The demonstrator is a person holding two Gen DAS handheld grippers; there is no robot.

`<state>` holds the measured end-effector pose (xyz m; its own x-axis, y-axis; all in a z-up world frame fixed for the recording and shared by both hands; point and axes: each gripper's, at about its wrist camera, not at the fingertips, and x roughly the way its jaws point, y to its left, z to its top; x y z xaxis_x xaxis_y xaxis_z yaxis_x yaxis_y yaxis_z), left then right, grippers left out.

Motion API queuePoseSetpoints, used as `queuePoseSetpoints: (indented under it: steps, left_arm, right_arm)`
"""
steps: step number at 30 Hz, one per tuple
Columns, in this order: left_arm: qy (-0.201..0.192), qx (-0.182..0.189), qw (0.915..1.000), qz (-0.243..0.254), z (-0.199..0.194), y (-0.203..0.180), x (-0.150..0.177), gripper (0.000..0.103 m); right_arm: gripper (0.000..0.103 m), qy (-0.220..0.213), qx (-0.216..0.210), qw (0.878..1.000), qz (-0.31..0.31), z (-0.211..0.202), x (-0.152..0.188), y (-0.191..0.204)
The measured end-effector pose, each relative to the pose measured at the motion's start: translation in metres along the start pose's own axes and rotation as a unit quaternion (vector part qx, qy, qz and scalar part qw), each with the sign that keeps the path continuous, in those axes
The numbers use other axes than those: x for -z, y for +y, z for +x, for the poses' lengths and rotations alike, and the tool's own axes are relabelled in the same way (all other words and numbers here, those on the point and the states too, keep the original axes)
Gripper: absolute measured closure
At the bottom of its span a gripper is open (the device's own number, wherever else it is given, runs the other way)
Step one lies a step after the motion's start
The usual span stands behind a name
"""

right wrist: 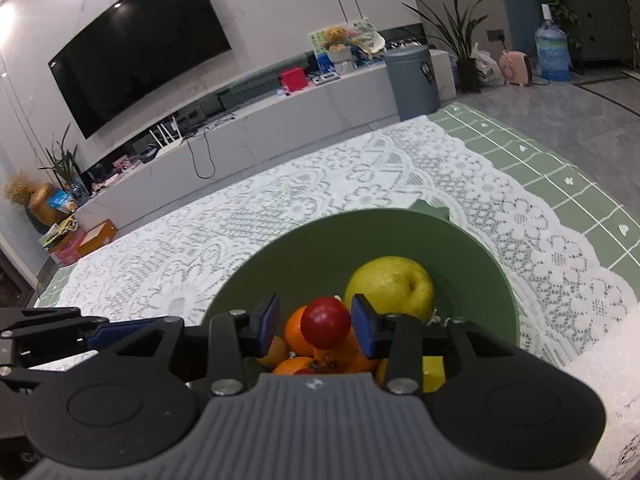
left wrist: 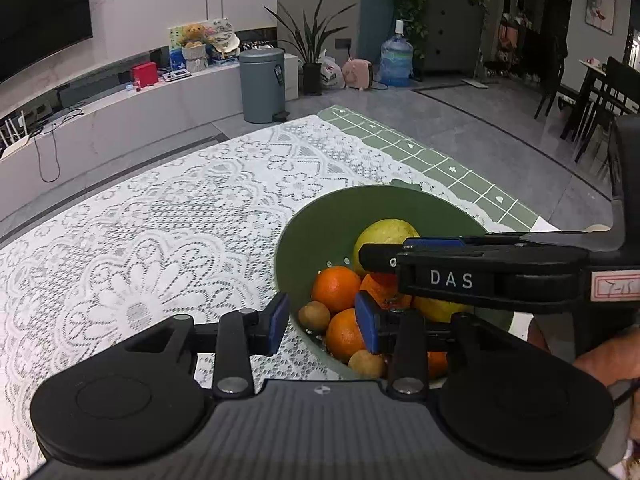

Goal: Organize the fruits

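A green colander bowl (left wrist: 316,220) (right wrist: 280,264) on the lace cloth holds oranges (left wrist: 335,287), a yellow-green pear (left wrist: 384,234) (right wrist: 390,286), small brown fruits (left wrist: 314,316) and a small red fruit (right wrist: 325,321). My left gripper (left wrist: 322,322) is open, its two pads astride the bowl's near rim, holding nothing. My right gripper (right wrist: 316,322) (left wrist: 384,260) is over the bowl; the red fruit sits between its blue pads with a small gap on each side, resting on the oranges.
A white lace cloth (left wrist: 160,220) covers a green checked table mat (left wrist: 440,160). Beyond the table edge stand a grey bin (left wrist: 262,84), a TV bench and plants. A hand (left wrist: 612,360) is at the right.
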<state>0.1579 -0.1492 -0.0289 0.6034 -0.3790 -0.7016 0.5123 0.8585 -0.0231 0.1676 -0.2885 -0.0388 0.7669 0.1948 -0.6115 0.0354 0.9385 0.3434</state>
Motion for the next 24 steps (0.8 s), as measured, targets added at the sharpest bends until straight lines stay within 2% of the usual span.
queuePoseSetpoints:
  steps: [4, 9, 12, 18, 22, 24]
  left_arm:
    - [-0.01, -0.009, 0.9998, -0.014, -0.015, 0.006, 0.004, 0.057]
    - [-0.023, -0.023, 0.9987, -0.04, -0.037, 0.017, 0.012, 0.055]
    - [-0.034, -0.034, 0.9969, -0.063, -0.052, 0.026, 0.019, 0.053]
    - [-0.065, -0.073, 0.9907, -0.094, -0.085, 0.039, 0.03, 0.049]
    - [-0.091, -0.103, 0.9853, -0.101, -0.105, 0.044, 0.037, 0.04]
    - [-0.097, -0.114, 0.9835, -0.102, -0.113, 0.044, 0.04, 0.035]
  right_arm:
    - [0.062, -0.015, -0.006, 1.0, -0.005, -0.006, 0.0, 0.001]
    - [0.042, -0.04, -0.005, 0.999, -0.032, -0.019, 0.002, 0.011]
    - [0.034, -0.042, -0.011, 0.998, -0.055, -0.025, 0.003, 0.019]
    - [0.032, -0.049, -0.005, 0.993, -0.105, -0.045, 0.01, 0.044]
    - [0.031, -0.06, -0.001, 0.99, -0.125, -0.069, 0.018, 0.061]
    - [0.025, -0.064, 0.004, 0.989, -0.135, -0.082, 0.021, 0.068]
